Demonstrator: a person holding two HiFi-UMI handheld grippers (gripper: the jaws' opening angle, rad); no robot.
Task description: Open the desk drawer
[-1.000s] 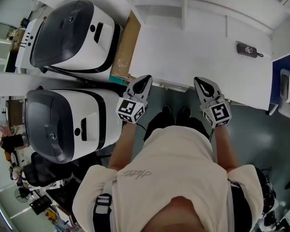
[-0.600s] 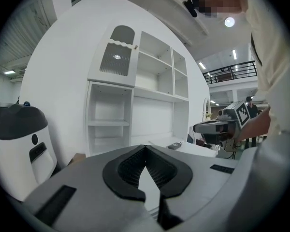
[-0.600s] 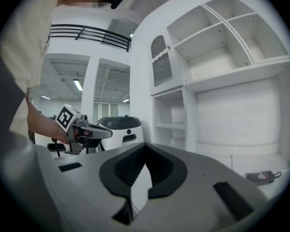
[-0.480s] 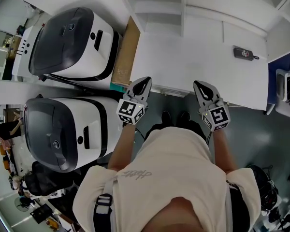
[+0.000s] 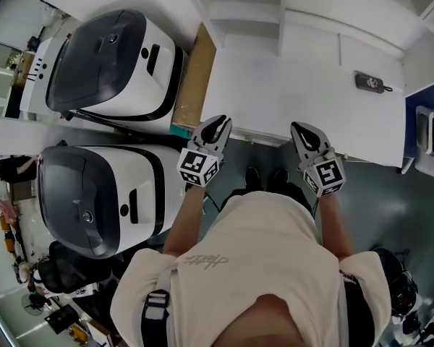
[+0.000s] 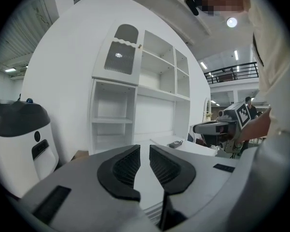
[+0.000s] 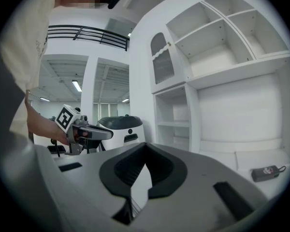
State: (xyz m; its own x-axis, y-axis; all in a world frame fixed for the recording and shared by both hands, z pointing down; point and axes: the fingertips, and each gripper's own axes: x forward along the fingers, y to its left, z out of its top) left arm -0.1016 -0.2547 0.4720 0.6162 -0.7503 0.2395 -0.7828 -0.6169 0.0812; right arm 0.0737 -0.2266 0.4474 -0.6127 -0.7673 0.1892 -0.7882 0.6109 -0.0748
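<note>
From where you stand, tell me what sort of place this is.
Probably a lab or test hall: a white desk with shelves, two big white machines beside it, a railed balcony beyond.

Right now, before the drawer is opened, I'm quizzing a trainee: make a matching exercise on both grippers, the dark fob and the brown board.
Things: 1 left gripper; 2 right gripper; 3 dark fob; 4 brown board.
States: a on the desk, right side; b jaws apart, empty; c along the desk's left edge; d jaws together.
Pairs: 1-b; 2-d; 3-a; 4-c.
The left gripper's jaws have just been opening, nothing between them.
</note>
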